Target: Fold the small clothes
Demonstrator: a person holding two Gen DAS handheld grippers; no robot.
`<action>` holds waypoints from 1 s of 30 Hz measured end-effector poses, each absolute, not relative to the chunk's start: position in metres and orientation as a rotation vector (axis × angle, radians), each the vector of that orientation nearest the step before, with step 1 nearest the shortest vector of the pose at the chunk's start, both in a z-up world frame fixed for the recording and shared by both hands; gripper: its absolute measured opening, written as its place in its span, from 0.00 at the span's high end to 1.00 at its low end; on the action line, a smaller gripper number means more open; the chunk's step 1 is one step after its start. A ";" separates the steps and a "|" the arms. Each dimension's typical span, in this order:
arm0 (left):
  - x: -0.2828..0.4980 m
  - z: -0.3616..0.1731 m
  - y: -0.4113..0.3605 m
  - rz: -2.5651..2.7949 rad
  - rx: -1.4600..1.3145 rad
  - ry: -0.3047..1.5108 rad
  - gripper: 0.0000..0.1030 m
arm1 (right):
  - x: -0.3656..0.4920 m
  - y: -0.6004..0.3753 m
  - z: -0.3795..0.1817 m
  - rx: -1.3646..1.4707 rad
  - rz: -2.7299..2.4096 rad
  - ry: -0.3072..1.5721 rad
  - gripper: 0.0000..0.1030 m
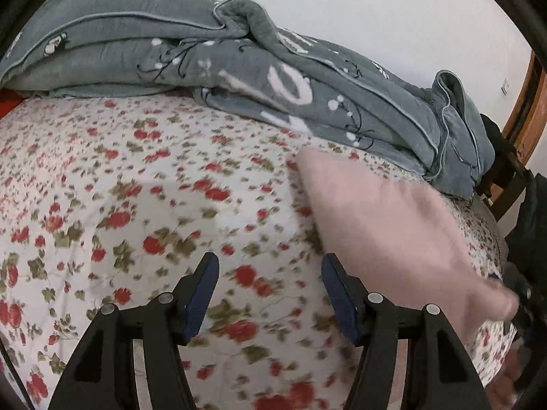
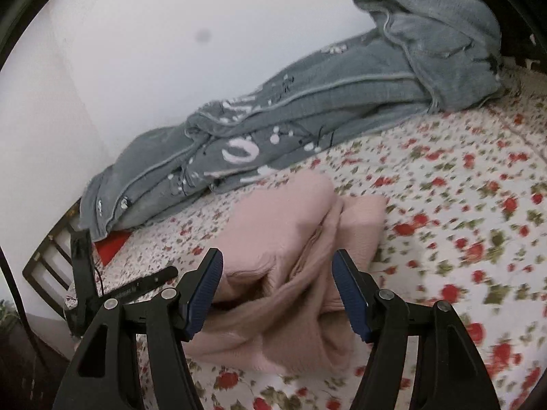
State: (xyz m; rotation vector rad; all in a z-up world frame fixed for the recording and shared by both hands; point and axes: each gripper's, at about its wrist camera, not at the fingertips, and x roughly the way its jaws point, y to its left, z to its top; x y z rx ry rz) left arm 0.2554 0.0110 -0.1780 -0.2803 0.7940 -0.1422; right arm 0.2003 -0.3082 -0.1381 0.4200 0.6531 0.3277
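Note:
A pink garment point(image 2: 290, 249) lies bunched and partly folded on the floral bedsheet point(image 2: 461, 205). My right gripper point(image 2: 277, 273) is open, its blue-padded fingers point(image 2: 207, 287) on either side of the garment's creased middle, just above it. In the left wrist view the same pink garment point(image 1: 393, 218) lies blurred at the right. My left gripper point(image 1: 270, 273) is open and empty over the bare floral sheet point(image 1: 136, 188), to the left of the garment. The right gripper's dark body point(image 1: 523, 294) shows at the far right edge.
A grey quilt point(image 1: 239, 78) with white print is heaped along the bed's far side against the white wall, and also shows in the right wrist view point(image 2: 307, 123). A dark wooden bed frame point(image 2: 44, 256) and a red item point(image 2: 111, 244) sit at the left. A wooden door frame point(image 1: 523, 109) stands at right.

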 end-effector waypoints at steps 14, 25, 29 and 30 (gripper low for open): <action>0.241 -0.188 0.015 -0.161 -0.228 0.816 0.41 | 0.192 -0.313 -0.148 0.459 0.328 0.576 0.82; 0.241 -0.186 0.013 -0.213 -0.304 0.825 0.41 | 0.180 -0.331 -0.145 0.368 0.236 0.630 0.52; 0.242 -0.184 0.008 -0.230 -0.310 0.821 0.41 | 0.161 -0.323 -0.131 0.338 0.299 0.596 0.50; 0.241 -0.183 0.006 -0.250 -0.315 0.816 0.41 | 0.156 -0.319 -0.129 0.311 0.309 0.600 0.50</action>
